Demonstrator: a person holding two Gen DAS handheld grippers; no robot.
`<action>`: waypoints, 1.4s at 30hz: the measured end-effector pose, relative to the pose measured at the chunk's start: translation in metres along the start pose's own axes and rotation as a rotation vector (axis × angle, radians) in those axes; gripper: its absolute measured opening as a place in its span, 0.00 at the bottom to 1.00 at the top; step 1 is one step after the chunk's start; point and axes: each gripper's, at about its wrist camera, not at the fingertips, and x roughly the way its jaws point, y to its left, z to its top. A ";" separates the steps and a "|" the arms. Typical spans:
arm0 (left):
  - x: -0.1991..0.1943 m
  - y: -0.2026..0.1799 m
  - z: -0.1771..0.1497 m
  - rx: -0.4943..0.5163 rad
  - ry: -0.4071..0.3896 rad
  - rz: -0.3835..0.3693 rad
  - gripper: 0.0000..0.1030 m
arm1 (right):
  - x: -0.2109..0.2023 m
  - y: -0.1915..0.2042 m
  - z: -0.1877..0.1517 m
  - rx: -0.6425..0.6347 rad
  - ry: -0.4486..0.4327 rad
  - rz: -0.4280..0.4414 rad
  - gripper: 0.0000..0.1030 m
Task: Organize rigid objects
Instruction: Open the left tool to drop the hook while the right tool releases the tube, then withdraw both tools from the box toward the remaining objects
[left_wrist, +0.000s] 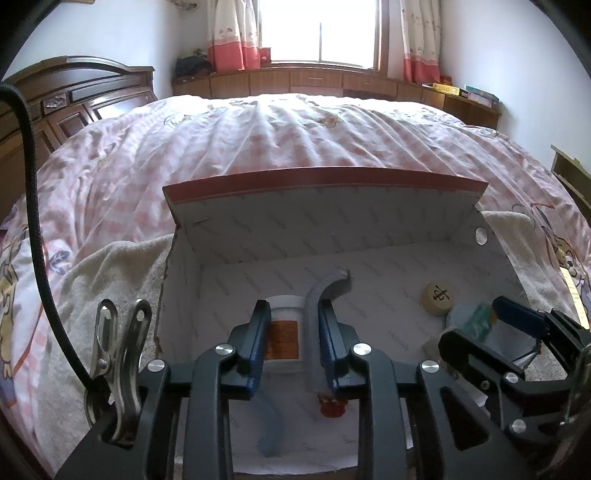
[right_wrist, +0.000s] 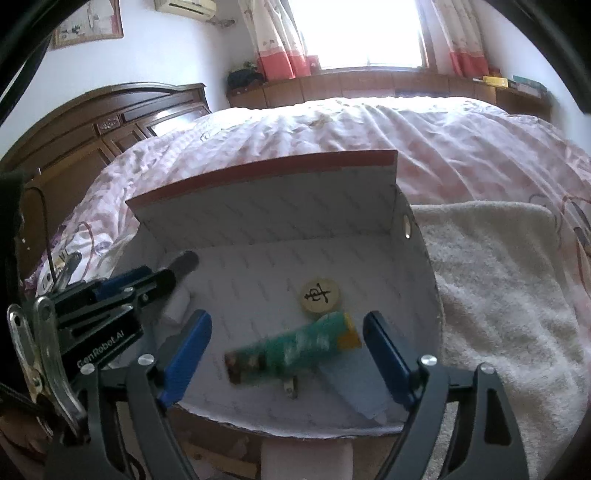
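Observation:
A white cardboard box (left_wrist: 325, 218) with a red-edged lid stands open on the bed. My left gripper (left_wrist: 293, 308) hangs over its left part, jaws a little apart. A grey curved hook-shaped piece (left_wrist: 325, 291) leans along the right finger, with no pad pressing on it. A white bottle with an orange label (left_wrist: 284, 332) lies below. My right gripper (right_wrist: 287, 317) is wide open over the box (right_wrist: 266, 206). A blurred green tube (right_wrist: 295, 347) lies between its fingers, untouched. A round wooden chess piece (right_wrist: 319, 295) rests just beyond. The left gripper (right_wrist: 147, 284) shows at the left.
A cream towel (right_wrist: 498, 277) lies under and around the box on the pink checked quilt (left_wrist: 295, 140). A small red item (left_wrist: 332, 406) and a small metal bit (right_wrist: 291, 387) sit on the box floor. A dark wooden headboard (left_wrist: 74, 99) stands to the left.

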 end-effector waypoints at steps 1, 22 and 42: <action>0.000 0.000 0.000 -0.002 0.003 -0.002 0.27 | -0.001 0.000 0.000 0.004 -0.004 0.002 0.89; -0.025 -0.005 -0.012 -0.008 -0.002 -0.026 0.27 | -0.031 0.003 -0.006 0.009 -0.052 0.023 0.89; -0.062 -0.011 -0.040 -0.018 -0.014 -0.080 0.27 | -0.067 0.002 -0.032 -0.038 -0.057 0.025 0.89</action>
